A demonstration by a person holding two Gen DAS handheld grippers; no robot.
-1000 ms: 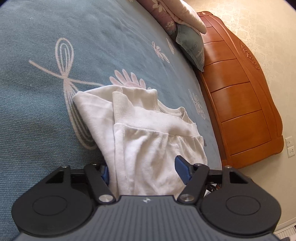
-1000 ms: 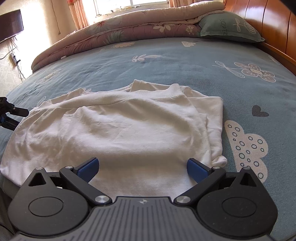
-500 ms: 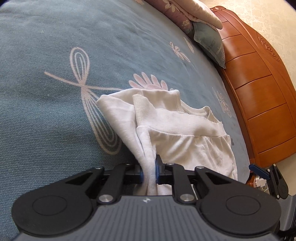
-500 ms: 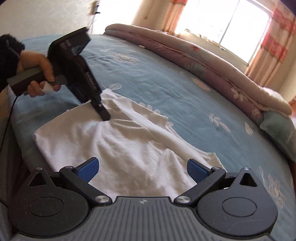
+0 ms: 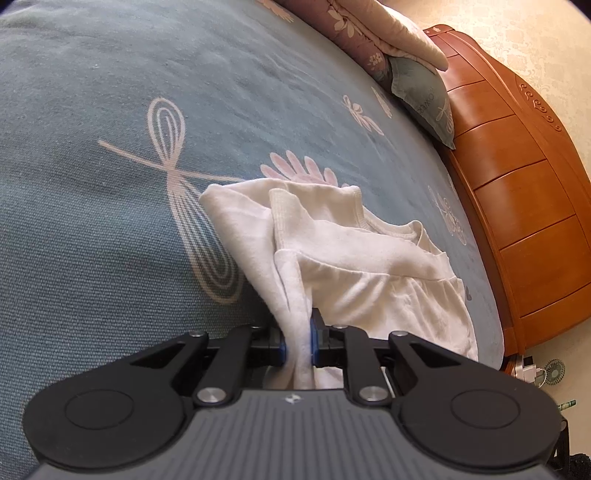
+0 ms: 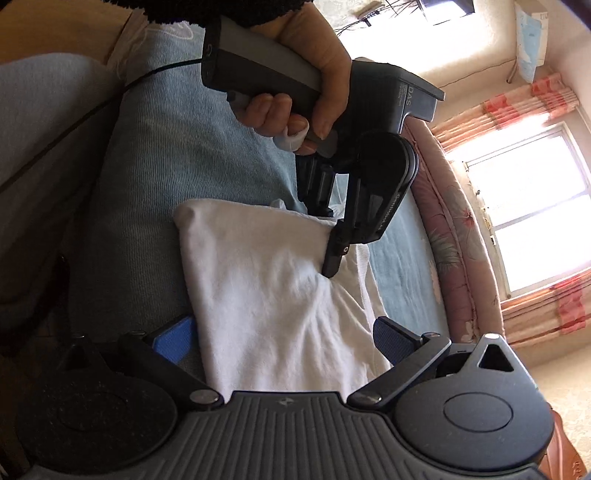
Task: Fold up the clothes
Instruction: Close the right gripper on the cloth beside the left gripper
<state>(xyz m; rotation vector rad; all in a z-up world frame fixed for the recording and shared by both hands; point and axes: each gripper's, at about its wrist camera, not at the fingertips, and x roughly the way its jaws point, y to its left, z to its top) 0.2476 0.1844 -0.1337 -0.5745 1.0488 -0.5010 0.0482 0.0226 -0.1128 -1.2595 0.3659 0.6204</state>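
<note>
Closest in the left wrist view, the left gripper (image 5: 297, 341) has its blue pads clenched on a bunched fold of the white garment (image 5: 343, 258), the cloth pinched between them and rising out of the jaws. Beyond that grip the garment spreads over the blue-green bedspread (image 5: 110, 240), its ribbed neckline lying toward the far side, next to a pale pink leaf print. Farther off a grey-green pillow (image 5: 424, 92) leans against the wooden headboard (image 5: 524, 206), with a folded floral quilt (image 5: 369, 33) above it.

Nearest in the right wrist view, the right gripper (image 6: 282, 341) stands released, its blue pads wide apart on either side of the garment's near edge and not pressing it. Past them the white cloth runs up to where the left gripper's fingers bite into it, gathering creases. A hand (image 6: 306, 92) grips that tool's handle, a dark fuzzy sleeve above it. Behind, pink curtains (image 6: 535, 107) frame a bright window
</note>
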